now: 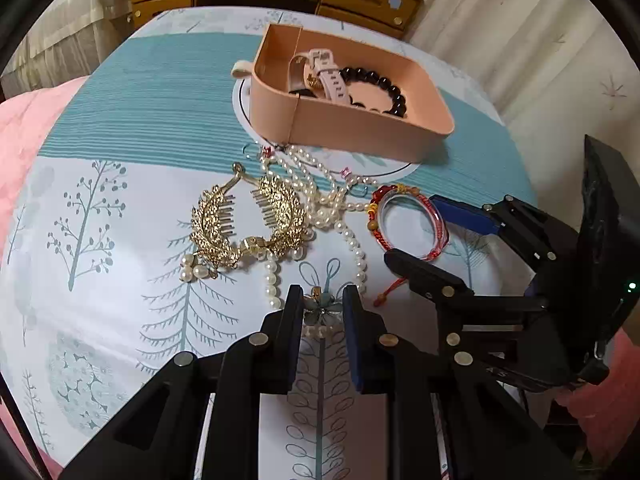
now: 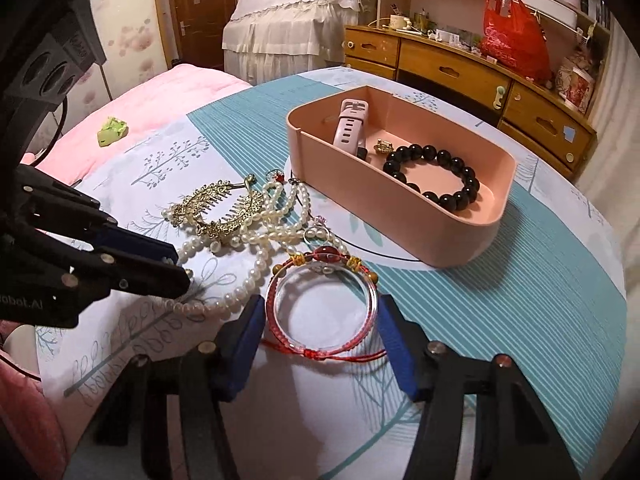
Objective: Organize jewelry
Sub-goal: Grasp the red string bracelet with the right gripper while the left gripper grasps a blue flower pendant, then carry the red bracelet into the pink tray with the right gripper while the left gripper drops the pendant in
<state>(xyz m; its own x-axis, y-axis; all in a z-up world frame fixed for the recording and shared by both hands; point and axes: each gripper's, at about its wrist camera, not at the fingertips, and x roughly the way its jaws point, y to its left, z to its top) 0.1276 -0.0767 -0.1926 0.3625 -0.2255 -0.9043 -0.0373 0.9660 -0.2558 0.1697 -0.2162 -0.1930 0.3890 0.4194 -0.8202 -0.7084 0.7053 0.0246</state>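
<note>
Bangle [image 2: 326, 308] lies flat on the cloth-covered desk [image 2: 520, 280], ringed by a red cord, between the two fingers of the right claw [image 2: 320, 320], which stands open and apart from the rim on both sides, or nearly so. For a sound grasp the fingers should probably close evenly across the widest part of the ring, low enough to catch the rim, with the trailing cord kept clear of the pearls [image 2: 256, 268] just beside it. The left claw [image 1: 322, 308] is also open, its fingers either side of a flower clip [image 1: 320, 310] that lies near the pearls; it should likely close on the clip alone so the strand is not dragged along. A gold comb [image 1: 244, 220] lies touching the pearls. The pink box [image 2: 400, 216] stands beyond the pile, well apart from both claws. It holds a pink watch [image 2: 352, 124], a black bead bracelet [image 2: 436, 176] and a small gold piece [image 2: 382, 146]; most of its floor is free.
</note>
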